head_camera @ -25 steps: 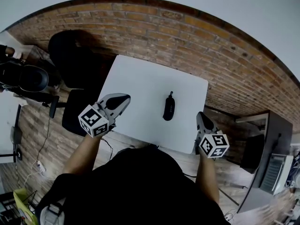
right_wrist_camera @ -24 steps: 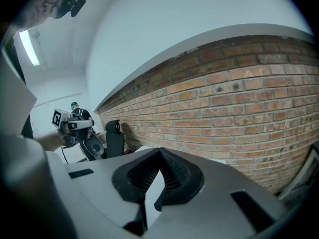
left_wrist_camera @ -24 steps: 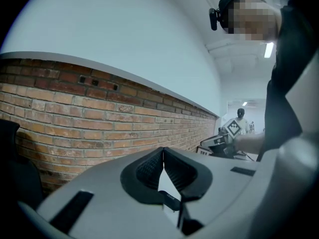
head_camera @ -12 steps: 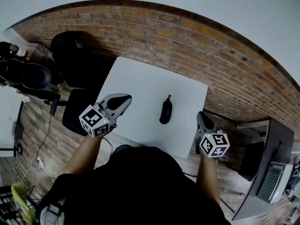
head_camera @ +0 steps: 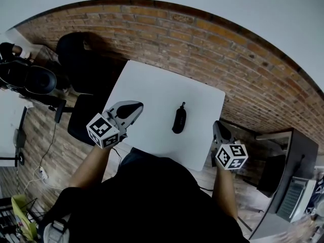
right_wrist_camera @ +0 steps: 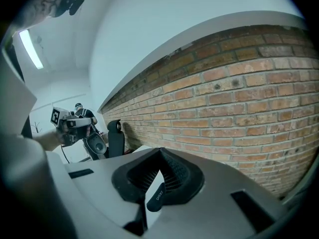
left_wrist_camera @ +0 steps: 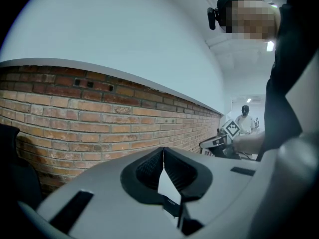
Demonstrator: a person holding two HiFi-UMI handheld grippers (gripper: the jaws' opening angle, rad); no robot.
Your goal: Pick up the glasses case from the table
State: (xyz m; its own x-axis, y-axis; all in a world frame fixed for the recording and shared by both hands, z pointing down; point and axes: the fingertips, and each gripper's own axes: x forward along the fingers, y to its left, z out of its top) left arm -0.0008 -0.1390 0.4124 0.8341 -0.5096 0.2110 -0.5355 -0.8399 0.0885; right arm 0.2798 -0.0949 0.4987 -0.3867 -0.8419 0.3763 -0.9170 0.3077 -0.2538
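Glasses case (head_camera: 179,119) | on table (head_camera: 152,82); between left tool (head_camera: 132,107) and right tool (head_camera: 217,126)

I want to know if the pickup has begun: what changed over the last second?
Nothing visibly changed. The case lies untouched on the table. The left gripper and right gripper stay shut and empty near the table's front edge.
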